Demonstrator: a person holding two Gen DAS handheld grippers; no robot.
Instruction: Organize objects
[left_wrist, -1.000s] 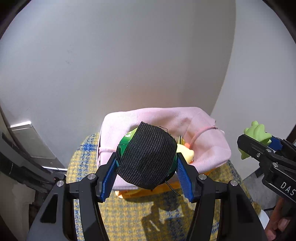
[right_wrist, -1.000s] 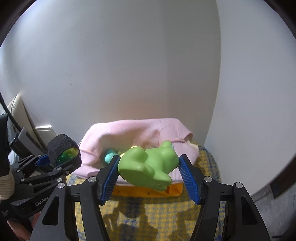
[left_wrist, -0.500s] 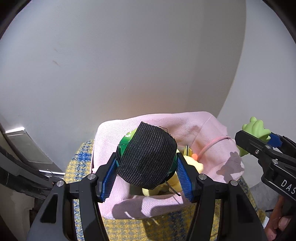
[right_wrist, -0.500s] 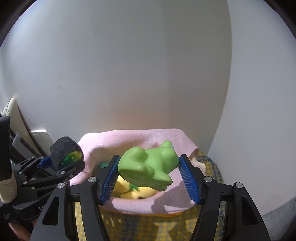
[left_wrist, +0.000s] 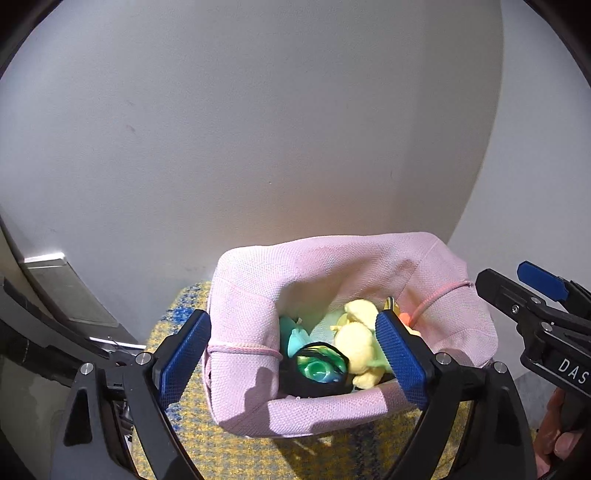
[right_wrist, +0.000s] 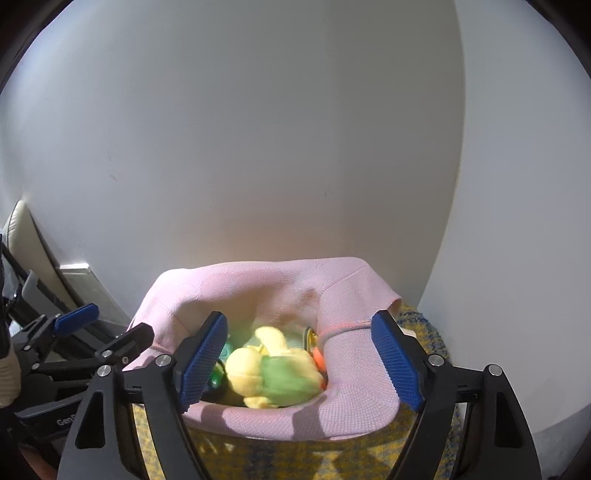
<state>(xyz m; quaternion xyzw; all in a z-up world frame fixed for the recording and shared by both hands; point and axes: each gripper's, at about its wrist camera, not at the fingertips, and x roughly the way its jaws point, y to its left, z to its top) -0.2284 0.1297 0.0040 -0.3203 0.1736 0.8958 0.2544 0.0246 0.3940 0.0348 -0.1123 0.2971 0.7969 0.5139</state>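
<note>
Left gripper (left_wrist: 293, 354) jaws opening, nothing between its pads, black-wrapped green ball (left_wrist: 318, 371) lying in pink fabric basket (left_wrist: 251, 317), right gripper (right_wrist: 301, 363) jaws opening over it, blurred green toy (right_wrist: 286, 380) seen only in right view, on yellow plush (right_wrist: 247, 369).

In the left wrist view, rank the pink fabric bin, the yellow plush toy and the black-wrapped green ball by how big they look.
1. pink fabric bin, by far the largest.
2. and 3. yellow plush toy and black-wrapped green ball look about alike; each is partly hidden, so I would not rank them.
</note>
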